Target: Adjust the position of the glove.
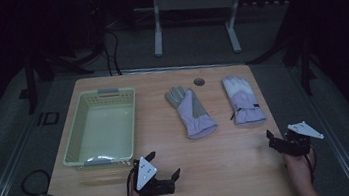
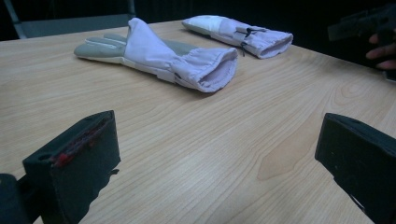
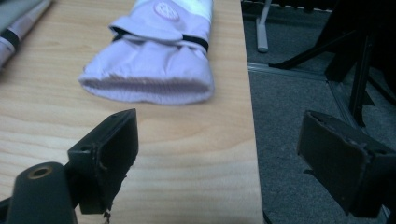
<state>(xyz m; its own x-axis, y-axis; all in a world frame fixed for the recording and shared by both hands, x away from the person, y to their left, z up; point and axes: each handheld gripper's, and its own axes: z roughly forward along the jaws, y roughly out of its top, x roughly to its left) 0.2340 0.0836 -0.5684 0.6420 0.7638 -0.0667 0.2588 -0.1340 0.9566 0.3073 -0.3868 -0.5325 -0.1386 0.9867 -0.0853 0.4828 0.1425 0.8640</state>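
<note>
Two lilac gloves are laid flat on the table [image 1: 232, 171], cuffs toward the person: the left glove [image 1: 190, 111] palm-up with grey patches, the right glove [image 1: 243, 99] near the right edge. The left gripper [image 1: 164, 165] and right gripper [image 1: 270, 139] are held wide open, nothing gripped, both short of the gloves.

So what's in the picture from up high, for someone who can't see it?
Two lilac gloves, the left glove and the right glove, lie on a wooden table beside an empty basket. Nearer, the left gripper and right gripper wait open.
</note>
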